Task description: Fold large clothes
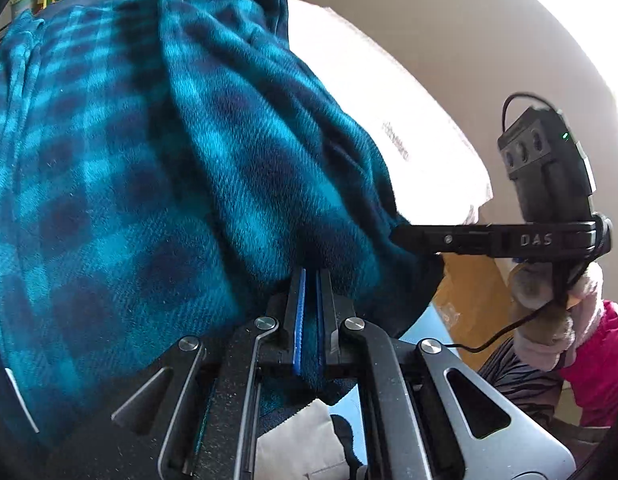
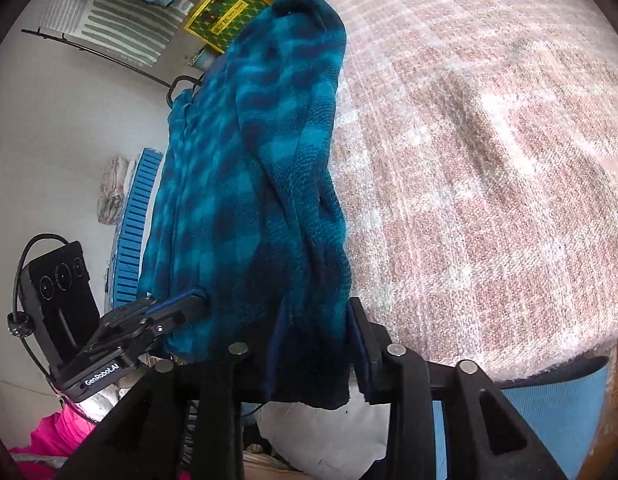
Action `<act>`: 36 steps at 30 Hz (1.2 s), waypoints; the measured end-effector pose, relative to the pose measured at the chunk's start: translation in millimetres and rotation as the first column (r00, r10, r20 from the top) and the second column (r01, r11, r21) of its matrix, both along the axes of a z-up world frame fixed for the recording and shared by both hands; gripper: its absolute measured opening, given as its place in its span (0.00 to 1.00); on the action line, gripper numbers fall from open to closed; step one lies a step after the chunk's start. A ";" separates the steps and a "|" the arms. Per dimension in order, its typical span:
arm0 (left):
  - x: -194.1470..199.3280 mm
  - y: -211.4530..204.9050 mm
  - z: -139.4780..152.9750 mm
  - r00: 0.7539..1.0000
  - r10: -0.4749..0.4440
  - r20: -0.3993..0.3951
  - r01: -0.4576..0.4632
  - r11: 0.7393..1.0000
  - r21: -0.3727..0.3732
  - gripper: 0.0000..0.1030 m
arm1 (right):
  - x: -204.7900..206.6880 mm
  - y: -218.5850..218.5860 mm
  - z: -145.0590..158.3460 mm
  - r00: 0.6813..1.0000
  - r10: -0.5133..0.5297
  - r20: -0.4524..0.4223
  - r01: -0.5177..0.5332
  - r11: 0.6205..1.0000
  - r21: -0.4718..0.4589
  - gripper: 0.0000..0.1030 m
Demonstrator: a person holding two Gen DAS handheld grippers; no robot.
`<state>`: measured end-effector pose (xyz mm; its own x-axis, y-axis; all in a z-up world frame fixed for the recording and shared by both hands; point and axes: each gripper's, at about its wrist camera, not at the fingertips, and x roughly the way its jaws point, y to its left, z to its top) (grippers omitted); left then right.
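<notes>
Your left gripper (image 1: 309,300) is clamped on the fleece (image 1: 157,168) draped over the blanket (image 2: 489,160); your right gripper (image 2: 317,344) holds its bunched hem. It's soft, thick, floppy: grip edges.

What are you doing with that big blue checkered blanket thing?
A person is folding a large teal plaid fleece garment on a pinkish woven cover, using a handheld gripper in each hand. The left gripper is clamped shut on the near edge of the fleece. The right gripper has a thick bunch of the same edge between its fingers, with the jaws partly apart. The far end of the garment lies stretched out away from both grippers.
</notes>
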<state>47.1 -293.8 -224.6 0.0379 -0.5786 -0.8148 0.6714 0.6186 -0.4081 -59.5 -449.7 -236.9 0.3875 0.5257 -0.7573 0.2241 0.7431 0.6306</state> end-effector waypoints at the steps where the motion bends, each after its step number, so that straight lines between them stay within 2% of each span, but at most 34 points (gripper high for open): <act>1: -3.2 1.5 -1.7 0.999 0.000 0.032 0.000 1.000 -0.015 0.00 | 0.3 4.6 -0.8 1.000 0.010 -0.002 -0.010 1.000 -0.009 0.14; 3: -6.4 2.3 0.3 0.998 -0.011 0.060 0.011 1.000 -0.010 0.00 | 0.3 10.6 2.1 1.000 0.017 0.002 -0.017 1.000 -0.025 0.09; 5: -5.4 4.5 3.9 0.999 -0.006 0.048 0.006 1.000 -0.002 0.00 | 0.7 14.6 9.6 0.999 0.036 0.015 -0.035 0.999 -0.038 0.08; 7: -7.1 8.3 10.0 0.998 -0.005 0.063 0.006 1.000 -0.009 0.00 | 2.5 20.0 21.0 0.996 0.081 0.033 -0.077 0.991 -0.113 0.08; 9: -10.7 8.8 11.7 0.996 -0.020 0.083 0.019 1.000 0.006 0.00 | 5.8 16.6 33.6 0.994 0.092 0.050 -0.084 0.984 -0.158 0.16; 10: -12.2 9.2 10.3 0.996 -0.022 0.081 0.021 1.000 0.011 0.00 | 9.3 10.7 41.4 0.995 0.081 0.059 -0.070 0.982 -0.174 0.28; 12: -14.9 8.1 5.9 0.997 -0.024 0.074 0.023 1.000 0.018 0.00 | 16.4 -1.6 61.8 0.992 0.063 0.109 -0.040 0.979 -0.199 0.32; 16: -19.6 8.2 4.2 0.996 -0.024 0.089 0.022 1.000 0.022 0.00 | 52.0 -19.7 101.3 0.971 0.054 0.235 0.006 0.969 -0.246 0.30; 18: -20.9 10.9 4.6 0.996 -0.021 0.083 0.020 1.000 0.018 0.00 | 80.3 -24.2 113.8 0.958 0.083 0.274 0.005 0.951 -0.308 0.30; 20: -20.8 12.2 3.5 0.997 -0.021 0.078 0.020 1.000 0.013 0.00 | 111.7 -29.3 118.3 0.949 0.109 0.296 -0.007 0.945 -0.326 0.29; 24: -19.6 9.9 2.1 0.996 -0.026 0.081 0.025 1.000 0.012 0.00 | 176.7 -29.9 114.2 0.939 0.156 0.308 -0.040 0.936 -0.351 0.28; 28: -21.8 9.5 1.6 0.995 -0.032 0.099 0.031 0.999 0.012 0.00 | 243.7 -26.9 93.1 0.943 0.171 0.286 -0.046 0.917 -0.395 0.28; 32: -24.8 9.5 1.2 0.993 -0.029 0.118 0.027 1.000 0.013 0.00 | 299.5 -31.5 59.4 0.960 0.131 0.249 -0.025 0.921 -0.389 0.28; 36: -26.7 9.9 1.5 0.991 -0.027 0.133 0.026 1.000 0.014 0.00 | 337.1 -30.2 12.6 0.984 0.104 0.148 -0.030 0.902 -0.430 0.28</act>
